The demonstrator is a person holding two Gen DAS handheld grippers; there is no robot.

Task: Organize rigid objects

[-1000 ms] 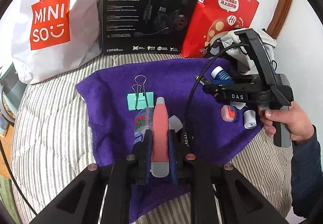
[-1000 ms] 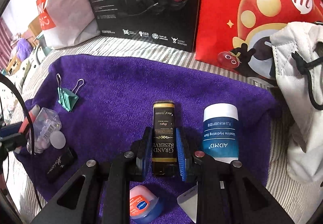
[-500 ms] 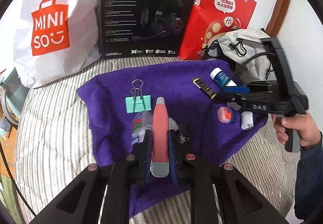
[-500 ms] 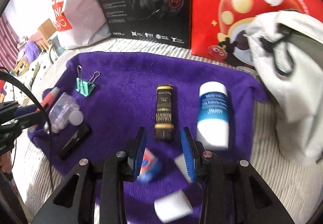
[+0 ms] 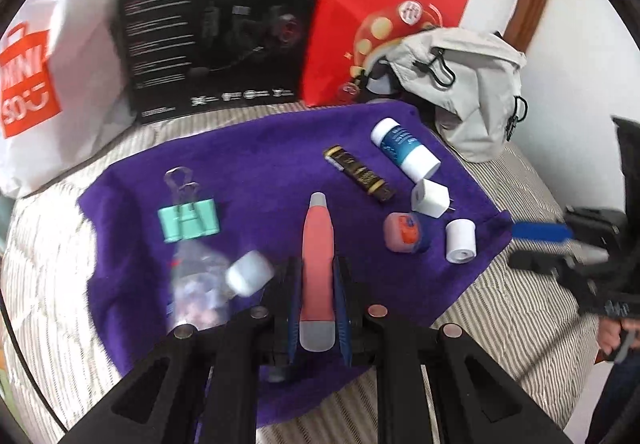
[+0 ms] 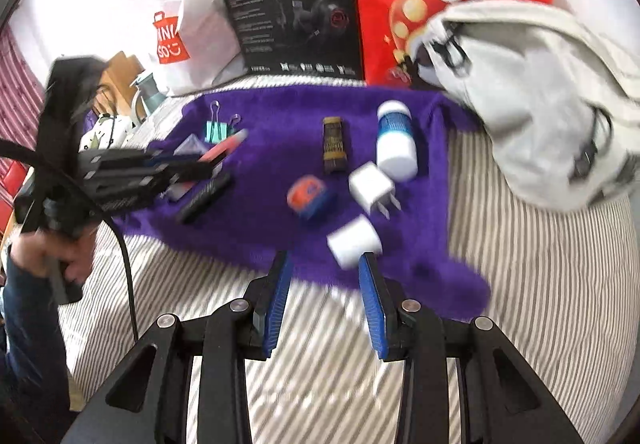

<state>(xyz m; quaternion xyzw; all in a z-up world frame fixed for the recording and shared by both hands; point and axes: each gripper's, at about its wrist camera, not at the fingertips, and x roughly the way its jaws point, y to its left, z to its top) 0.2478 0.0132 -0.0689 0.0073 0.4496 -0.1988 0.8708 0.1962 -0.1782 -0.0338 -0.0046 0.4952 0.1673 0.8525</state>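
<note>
A white shopping bag [image 5: 36, 83] with an orange logo leans at the back left. Next to it stands a black headset box [image 5: 224, 15], then a red paper bag [image 5: 392, 3]. A pale grey cloth bag [image 5: 472, 91] slumps on the striped bed [image 5: 52, 284].

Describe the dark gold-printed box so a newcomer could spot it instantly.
Find the purple towel on the striped bed. Near its far right part, the dark gold-printed box lies flat beside the blue-and-white bottle. It alone is slim, rectangular and dark with gold lettering.
</note>
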